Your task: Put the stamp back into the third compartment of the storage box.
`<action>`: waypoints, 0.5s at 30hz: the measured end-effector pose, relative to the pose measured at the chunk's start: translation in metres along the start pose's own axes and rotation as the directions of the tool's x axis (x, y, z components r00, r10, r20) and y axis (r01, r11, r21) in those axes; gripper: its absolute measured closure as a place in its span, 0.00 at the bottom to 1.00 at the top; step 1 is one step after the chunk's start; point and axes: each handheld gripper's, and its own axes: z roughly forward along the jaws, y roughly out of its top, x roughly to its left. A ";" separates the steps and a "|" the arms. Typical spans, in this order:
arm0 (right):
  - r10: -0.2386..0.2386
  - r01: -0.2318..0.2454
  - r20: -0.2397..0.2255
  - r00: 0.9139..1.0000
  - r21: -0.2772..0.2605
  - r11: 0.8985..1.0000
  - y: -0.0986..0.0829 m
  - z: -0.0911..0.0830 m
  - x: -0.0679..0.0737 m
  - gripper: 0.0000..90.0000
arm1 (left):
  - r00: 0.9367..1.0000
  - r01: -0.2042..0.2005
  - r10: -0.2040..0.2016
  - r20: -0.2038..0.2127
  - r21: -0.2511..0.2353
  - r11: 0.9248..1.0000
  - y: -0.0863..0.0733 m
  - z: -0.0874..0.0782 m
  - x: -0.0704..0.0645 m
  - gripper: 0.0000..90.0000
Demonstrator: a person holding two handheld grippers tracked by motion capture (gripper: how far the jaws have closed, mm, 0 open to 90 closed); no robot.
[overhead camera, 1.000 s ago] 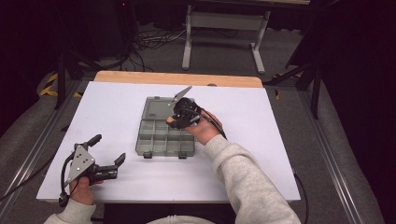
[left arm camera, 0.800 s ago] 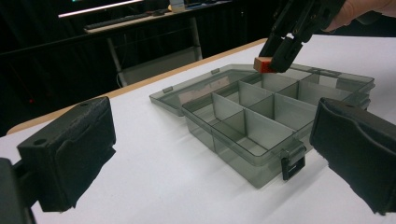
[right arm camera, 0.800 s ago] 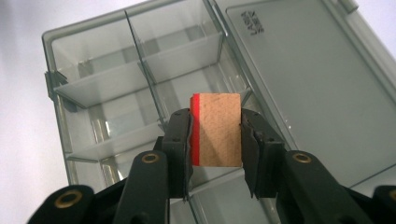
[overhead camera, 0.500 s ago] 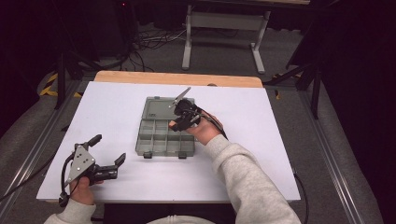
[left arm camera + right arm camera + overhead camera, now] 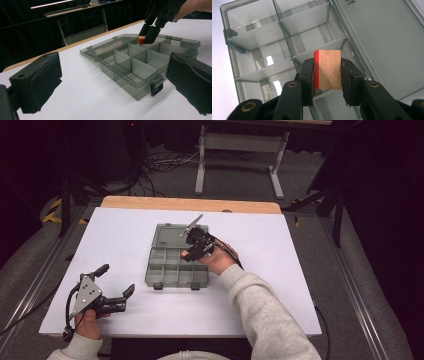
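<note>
White bench (image 5: pixel 280 285) carried one open organiser box (image 5: pixel 172 270) mid-surface; right gripper (image 5: pixel 327 72) clenched one wooden block (image 5: pixel 328 69) above it; left gripper (image 5: pixel 116 285) gaped, released, near the bench's front-left corner.

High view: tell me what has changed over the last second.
Very little. The right gripper, shut on the small wooden block with a red edge, has shifted slightly toward the person over the smoky transparent plastic compartment box. Nothing was taken hold of or let go. The box, its open lid and the open left gripper on the white table stayed put.
</note>
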 end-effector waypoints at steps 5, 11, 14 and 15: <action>-0.008 0.007 0.007 1.000 0.012 1.000 0.000 0.003 0.000 0.73 | 1.000 0.000 0.000 0.000 0.001 1.000 0.000 0.000 0.000 0.01; -0.007 0.007 0.001 1.000 0.016 1.000 0.001 0.005 0.000 0.73 | 1.000 0.001 -0.001 0.001 0.001 1.000 0.000 0.000 0.000 0.01; -0.008 0.008 0.004 1.000 0.024 1.000 0.001 0.007 0.000 0.73 | 1.000 0.000 0.000 0.000 0.004 1.000 0.000 0.000 0.000 0.01; -0.010 0.010 0.002 1.000 0.028 1.000 0.001 0.008 0.000 0.73 | 1.000 0.000 0.000 0.000 0.004 1.000 0.000 0.000 0.000 0.01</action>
